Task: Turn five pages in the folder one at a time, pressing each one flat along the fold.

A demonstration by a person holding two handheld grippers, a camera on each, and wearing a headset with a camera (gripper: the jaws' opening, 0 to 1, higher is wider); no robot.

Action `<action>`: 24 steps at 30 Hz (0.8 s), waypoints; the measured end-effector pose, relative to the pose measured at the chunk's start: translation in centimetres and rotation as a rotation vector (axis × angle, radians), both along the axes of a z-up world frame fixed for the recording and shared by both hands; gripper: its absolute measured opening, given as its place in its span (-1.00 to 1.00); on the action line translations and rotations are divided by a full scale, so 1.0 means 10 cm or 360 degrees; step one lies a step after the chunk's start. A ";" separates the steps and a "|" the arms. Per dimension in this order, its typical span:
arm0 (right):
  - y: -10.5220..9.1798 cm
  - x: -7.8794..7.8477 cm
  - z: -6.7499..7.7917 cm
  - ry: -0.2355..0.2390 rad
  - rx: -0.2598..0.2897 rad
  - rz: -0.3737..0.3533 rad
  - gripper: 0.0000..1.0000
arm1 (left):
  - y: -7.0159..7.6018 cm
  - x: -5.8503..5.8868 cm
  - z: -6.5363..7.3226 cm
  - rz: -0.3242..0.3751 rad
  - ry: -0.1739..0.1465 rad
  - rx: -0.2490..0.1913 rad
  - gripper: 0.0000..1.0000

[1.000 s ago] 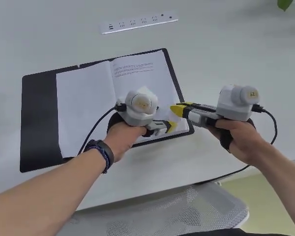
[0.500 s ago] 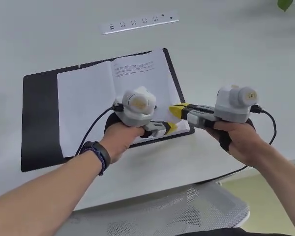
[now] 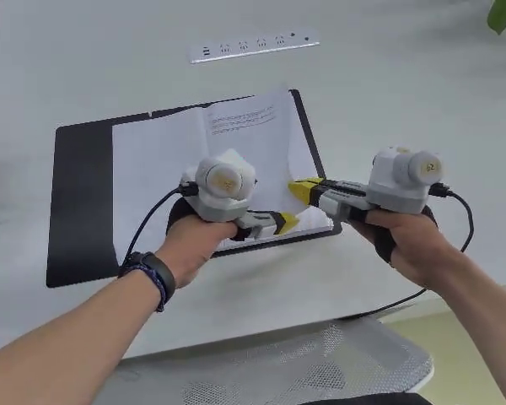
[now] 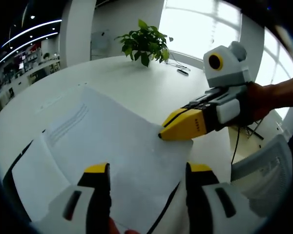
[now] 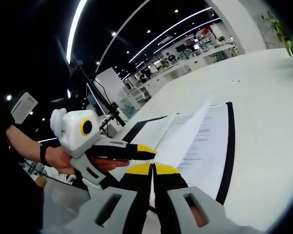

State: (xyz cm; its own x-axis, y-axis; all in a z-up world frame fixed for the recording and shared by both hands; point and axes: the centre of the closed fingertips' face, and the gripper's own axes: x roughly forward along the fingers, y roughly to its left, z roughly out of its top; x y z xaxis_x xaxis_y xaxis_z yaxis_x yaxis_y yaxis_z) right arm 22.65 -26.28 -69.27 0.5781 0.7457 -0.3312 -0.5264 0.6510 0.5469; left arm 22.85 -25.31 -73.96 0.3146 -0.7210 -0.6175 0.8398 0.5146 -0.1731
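A black folder [image 3: 80,211] lies open on the white table, with a blank left page [image 3: 152,186] and a right page [image 3: 253,135] that carries a few printed lines at its top. My right gripper [image 3: 299,191] is shut on the right page's outer edge near its lower corner. In the right gripper view the pinched sheet [image 5: 185,131] rises from between the yellow tips [image 5: 154,169]. My left gripper [image 3: 285,223] hovers open just above the lower part of the same page [image 4: 117,146]. Its jaws stand wide apart [image 4: 147,169], with nothing between them and the right gripper's tip [image 4: 178,127] just ahead.
A white power strip [image 3: 253,46] lies on the table beyond the folder. A potted plant [image 4: 144,41] stands far off on the table. The table's near edge runs just below the folder, with a mesh chair [image 3: 320,363] under it. Cables trail from both grippers.
The head camera has shifted, so the folder sits a little further right in the picture. Both grippers keep about the same places on the right page.
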 end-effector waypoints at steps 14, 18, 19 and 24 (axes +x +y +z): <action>0.34 0.02 0.15 -0.0066 -0.0019 0.0073 -1.00 | 0.54 0.04 0.20 0.0142 -0.0077 -0.0004 0.30; 0.42 0.03 0.22 -0.0086 -0.0008 0.0081 -1.00 | 0.70 0.04 0.26 0.0149 -0.0126 0.0024 0.31; 0.44 0.03 0.23 -0.0089 -0.0012 0.0086 -1.00 | 0.73 0.04 0.27 0.0157 -0.0130 0.0021 0.31; 0.53 0.02 0.30 -0.0106 -0.0008 0.0097 -1.00 | 0.96 0.06 0.32 0.0221 -0.0145 0.0012 0.31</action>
